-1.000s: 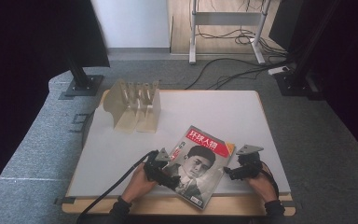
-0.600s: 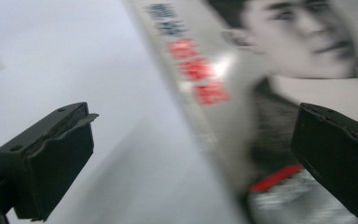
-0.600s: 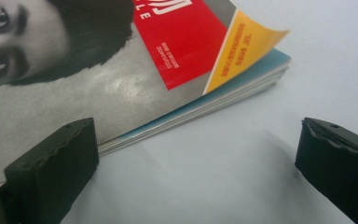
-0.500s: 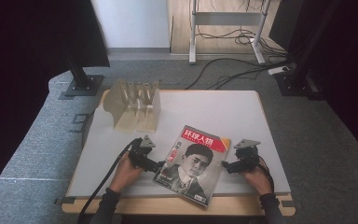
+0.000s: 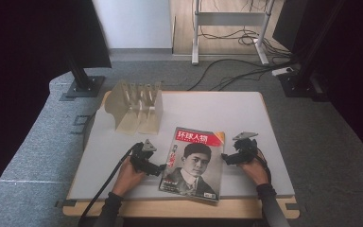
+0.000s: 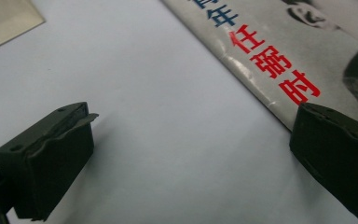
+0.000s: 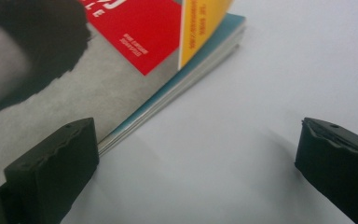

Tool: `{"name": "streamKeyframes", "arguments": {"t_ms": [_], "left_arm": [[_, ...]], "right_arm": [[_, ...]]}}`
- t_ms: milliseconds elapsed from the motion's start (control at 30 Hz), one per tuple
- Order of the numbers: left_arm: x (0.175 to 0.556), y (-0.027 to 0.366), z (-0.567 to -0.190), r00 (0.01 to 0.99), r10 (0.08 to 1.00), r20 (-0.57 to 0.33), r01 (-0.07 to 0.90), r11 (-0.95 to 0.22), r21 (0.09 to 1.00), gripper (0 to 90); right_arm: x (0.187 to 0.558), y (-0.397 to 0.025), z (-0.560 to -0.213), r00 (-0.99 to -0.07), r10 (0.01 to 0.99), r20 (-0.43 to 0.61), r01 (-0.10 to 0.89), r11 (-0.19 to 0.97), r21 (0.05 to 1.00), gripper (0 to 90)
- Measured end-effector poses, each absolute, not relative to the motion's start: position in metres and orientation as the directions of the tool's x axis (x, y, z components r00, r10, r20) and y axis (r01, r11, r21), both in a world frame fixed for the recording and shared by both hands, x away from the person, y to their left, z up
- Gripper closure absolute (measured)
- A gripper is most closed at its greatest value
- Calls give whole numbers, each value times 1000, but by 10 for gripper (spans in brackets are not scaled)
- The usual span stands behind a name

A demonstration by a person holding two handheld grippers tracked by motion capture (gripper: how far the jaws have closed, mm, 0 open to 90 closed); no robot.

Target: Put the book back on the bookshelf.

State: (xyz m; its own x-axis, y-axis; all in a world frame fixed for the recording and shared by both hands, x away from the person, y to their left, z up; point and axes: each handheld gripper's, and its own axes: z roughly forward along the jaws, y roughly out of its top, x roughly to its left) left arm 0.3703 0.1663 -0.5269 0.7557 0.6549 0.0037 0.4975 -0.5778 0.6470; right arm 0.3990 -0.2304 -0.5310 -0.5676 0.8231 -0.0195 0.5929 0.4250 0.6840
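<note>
A magazine point(image 5: 193, 161) with a red title and a black-and-white portrait lies flat on the white table point(image 5: 203, 109), near its front edge. My left gripper point(image 5: 159, 168) stands open at the magazine's left edge; in the left gripper view its right jaw hangs over the spine point(image 6: 261, 88), the left jaw over bare table. My right gripper point(image 5: 226, 158) is open at the magazine's right edge; in the right gripper view the page edges point(image 7: 177, 88) run between its jaws. Neither holds anything.
A wooden slotted rack point(image 5: 137, 106) stands at the table's back left. Black stands, a metal frame and cables sit on the grey floor beyond the table. The person's forearms reach in over the front edge.
The left gripper has moved off the magazine's lower left part to its left edge. The right gripper has edged up along the right side. The magazine lies slightly straighter.
</note>
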Motion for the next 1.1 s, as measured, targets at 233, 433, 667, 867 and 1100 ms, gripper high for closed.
{"name": "streamKeyframes", "arguments": {"t_ms": [233, 433, 667, 867, 1100], "left_arm": [[357, 158, -528, 791, 612, -2, 466, -600, 651, 0], [346, 147, -528, 820, 572, 3, 431, -622, 654, 0], [345, 145, -528, 825, 565, -5, 430, -622, 654, 0], [345, 145, -529, 826, 563, -7, 430, -623, 653, 0], [345, 146, -529, 825, 566, -11, 434, -619, 655, 0]], "right_arm": [[420, -226, -530, -548, 836, -25, 605, 417, 678, 0], [438, -217, -528, -532, 844, -60, 609, 431, 666, 0], [447, -215, -525, -548, 836, -26, 626, 431, 650, 61], [440, -209, -511, -588, 808, 22, 619, 432, 656, 77], [437, -186, -507, -654, 752, 85, 593, 440, 674, 140]]}}
